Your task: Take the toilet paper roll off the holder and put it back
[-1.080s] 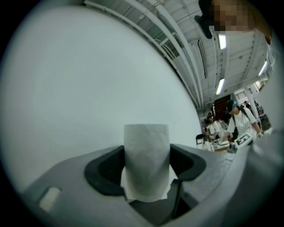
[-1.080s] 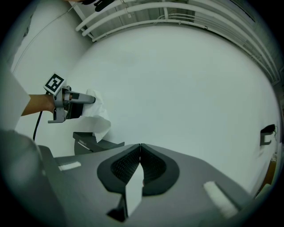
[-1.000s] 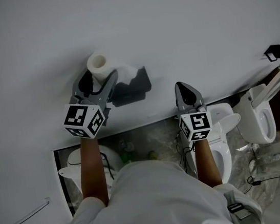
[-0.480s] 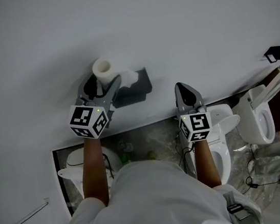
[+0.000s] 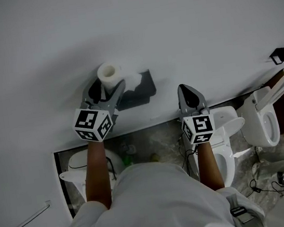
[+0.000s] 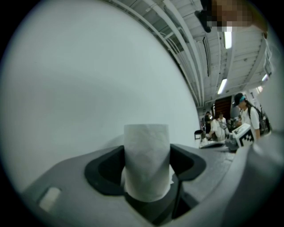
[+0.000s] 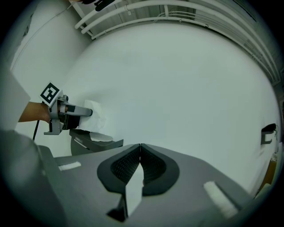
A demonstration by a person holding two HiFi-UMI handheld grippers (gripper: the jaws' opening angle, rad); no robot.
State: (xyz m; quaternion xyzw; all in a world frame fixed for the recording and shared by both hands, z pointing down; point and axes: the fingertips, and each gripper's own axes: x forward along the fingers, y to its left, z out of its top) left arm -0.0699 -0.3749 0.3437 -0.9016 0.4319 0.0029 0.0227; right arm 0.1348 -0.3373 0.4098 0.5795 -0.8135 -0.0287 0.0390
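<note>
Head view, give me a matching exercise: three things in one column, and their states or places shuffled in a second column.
Things:
1. toilet paper roll
2. right gripper
3. holder

States or places:
A. dark, mounted on the wall
B. gripped by the left gripper
C. jaws together, nothing between them

Pairs: 1-B, 2-C, 3-A

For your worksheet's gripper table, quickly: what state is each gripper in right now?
Left gripper: closed on the toilet paper roll.
Right gripper: closed, holding nothing.
</note>
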